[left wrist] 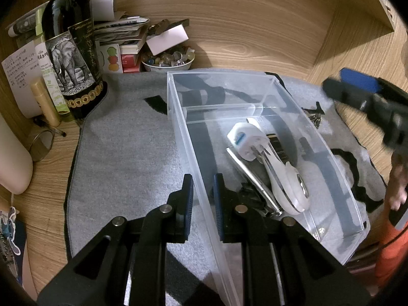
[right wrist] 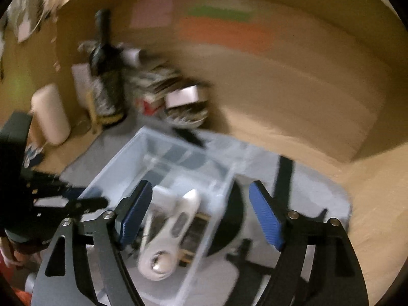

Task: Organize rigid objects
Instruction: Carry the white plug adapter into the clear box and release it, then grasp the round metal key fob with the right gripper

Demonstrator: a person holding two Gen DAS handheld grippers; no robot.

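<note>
A clear divided plastic box (left wrist: 331,158) lies on a grey mat (left wrist: 122,153). In its near compartment are a white plug adapter (left wrist: 246,140), a white-handled metal tool (left wrist: 285,183) and a steel clipper (left wrist: 255,181). My left gripper (left wrist: 203,186) is shut on the box's left wall. Blurred at the right edge of the left wrist view, the right gripper (left wrist: 352,86) hangs above the box's far right corner. In its own blurred view, the right gripper (right wrist: 201,188) stands open over the box (right wrist: 122,158), with the white tool (right wrist: 173,227) below and nothing between its pads.
A dark wine bottle (left wrist: 68,51), a paper stack (left wrist: 119,30) and a bowl of beads (left wrist: 168,61) crowd the back left corner. Small dark clips (left wrist: 315,114) lie on the mat right of the box. A wooden wall (left wrist: 255,25) closes the back.
</note>
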